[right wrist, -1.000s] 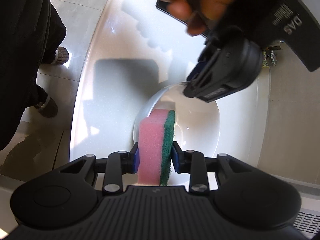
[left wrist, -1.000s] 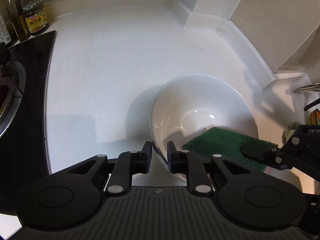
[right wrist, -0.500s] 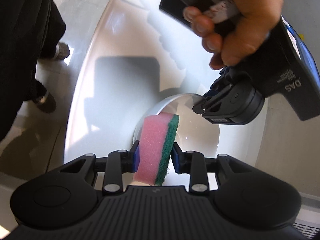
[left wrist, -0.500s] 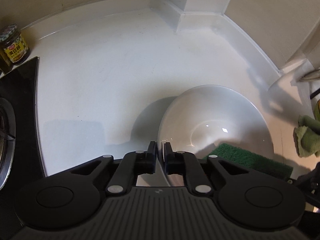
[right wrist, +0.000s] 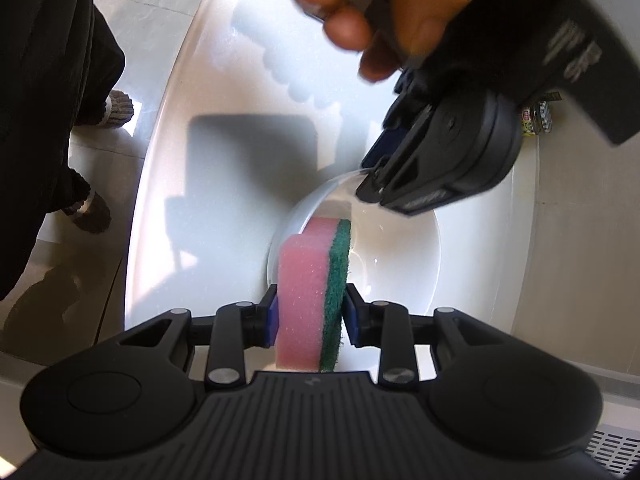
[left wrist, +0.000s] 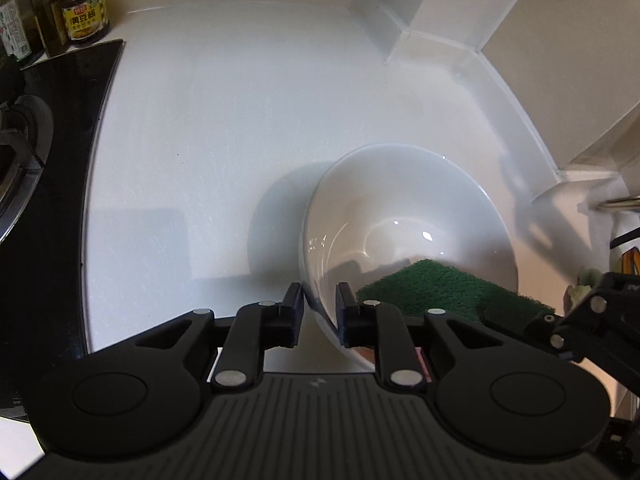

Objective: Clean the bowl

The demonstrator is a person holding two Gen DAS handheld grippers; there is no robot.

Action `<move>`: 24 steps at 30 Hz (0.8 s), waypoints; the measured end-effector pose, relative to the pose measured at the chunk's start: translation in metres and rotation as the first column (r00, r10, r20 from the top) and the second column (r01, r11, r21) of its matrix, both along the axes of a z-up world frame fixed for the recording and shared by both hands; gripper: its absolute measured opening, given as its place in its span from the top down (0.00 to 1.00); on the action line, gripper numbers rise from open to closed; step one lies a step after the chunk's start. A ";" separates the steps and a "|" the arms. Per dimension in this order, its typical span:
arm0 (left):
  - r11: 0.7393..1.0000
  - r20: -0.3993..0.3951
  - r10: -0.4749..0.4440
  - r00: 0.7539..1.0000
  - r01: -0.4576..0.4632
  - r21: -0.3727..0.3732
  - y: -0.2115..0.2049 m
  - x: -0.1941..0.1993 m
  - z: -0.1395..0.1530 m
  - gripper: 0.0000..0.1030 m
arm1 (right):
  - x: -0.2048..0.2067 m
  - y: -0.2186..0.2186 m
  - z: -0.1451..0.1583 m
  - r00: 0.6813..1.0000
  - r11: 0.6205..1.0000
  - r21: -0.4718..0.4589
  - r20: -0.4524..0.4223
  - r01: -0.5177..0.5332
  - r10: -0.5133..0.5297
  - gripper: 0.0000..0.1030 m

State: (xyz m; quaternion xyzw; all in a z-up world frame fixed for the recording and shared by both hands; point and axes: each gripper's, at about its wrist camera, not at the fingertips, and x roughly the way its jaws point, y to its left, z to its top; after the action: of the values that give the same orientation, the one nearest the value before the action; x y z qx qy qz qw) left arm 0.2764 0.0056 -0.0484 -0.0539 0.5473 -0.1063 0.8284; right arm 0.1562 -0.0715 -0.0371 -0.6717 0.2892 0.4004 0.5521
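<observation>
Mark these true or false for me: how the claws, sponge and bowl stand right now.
1. The right claw grips a pink and green sponge. True.
2. The bowl lies upside down on the counter. False: it sits open side up.
3. The bowl's rim runs between the fingers of the left claw, whose jaws are opening. True.
4. The sponge's green face lies inside the bowl. True.
5. The bowl holds food scraps. False: its inside looks bare and glossy.
</observation>
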 end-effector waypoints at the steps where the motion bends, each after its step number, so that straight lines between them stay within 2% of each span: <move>1: 1.000 0.011 -0.022 1.000 0.022 0.018 -0.002 0.002 0.000 0.84 | 0.000 0.001 0.000 1.000 1.000 0.004 -0.001 -0.002 0.002 0.73; 5: 0.984 0.007 -0.169 0.986 0.168 0.067 -0.005 0.018 0.003 0.82 | 0.000 0.000 0.001 0.999 0.999 0.012 -0.007 -0.033 0.033 0.73; 7: 0.965 -0.006 -0.234 0.972 0.233 0.121 -0.010 0.032 0.005 0.83 | 0.000 -0.003 -0.004 0.997 0.996 -0.041 0.008 -0.074 0.074 0.73; 8: 0.963 -0.008 -0.237 0.971 0.236 0.128 -0.011 0.035 0.005 0.84 | 0.000 -0.004 -0.006 0.995 0.994 -0.066 0.015 -0.093 0.094 0.73; 10: 0.973 -0.008 -0.202 0.979 0.201 0.114 -0.008 0.045 0.005 0.84 | 0.000 -0.003 -0.011 0.993 0.989 -0.097 0.030 -0.108 0.111 0.73; 13: 0.993 -0.005 -0.095 0.995 0.095 0.074 0.001 0.039 0.007 0.81 | 0.004 0.000 -0.012 0.996 0.993 -0.082 0.022 -0.086 0.088 0.73; 16: 1.000 0.000 -0.009 1.000 0.009 0.007 0.012 0.017 0.012 0.80 | 0.006 -0.001 -0.014 0.998 0.996 -0.060 0.021 -0.065 0.066 0.73; 19: 0.999 0.000 0.038 0.999 -0.038 -0.033 0.014 0.001 0.014 0.80 | 0.007 -0.001 -0.018 0.999 0.998 -0.045 0.016 -0.048 0.049 0.73; 22: 0.998 -0.010 0.062 0.998 -0.062 -0.025 0.008 -0.003 0.009 0.80 | 0.007 0.000 -0.019 0.999 0.998 -0.041 0.014 -0.043 0.044 0.73; 24: 0.998 -0.015 0.055 0.998 -0.055 0.011 0.002 0.000 0.006 0.80 | 0.008 0.004 -0.019 0.999 0.999 -0.026 0.007 -0.038 0.038 0.73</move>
State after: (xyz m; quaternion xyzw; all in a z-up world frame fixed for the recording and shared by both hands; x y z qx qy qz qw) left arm 0.2768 0.0081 -0.0424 -0.0653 0.5523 -0.0799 0.8272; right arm 0.1646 -0.0676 -0.0563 -0.6856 0.2793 0.4046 0.5369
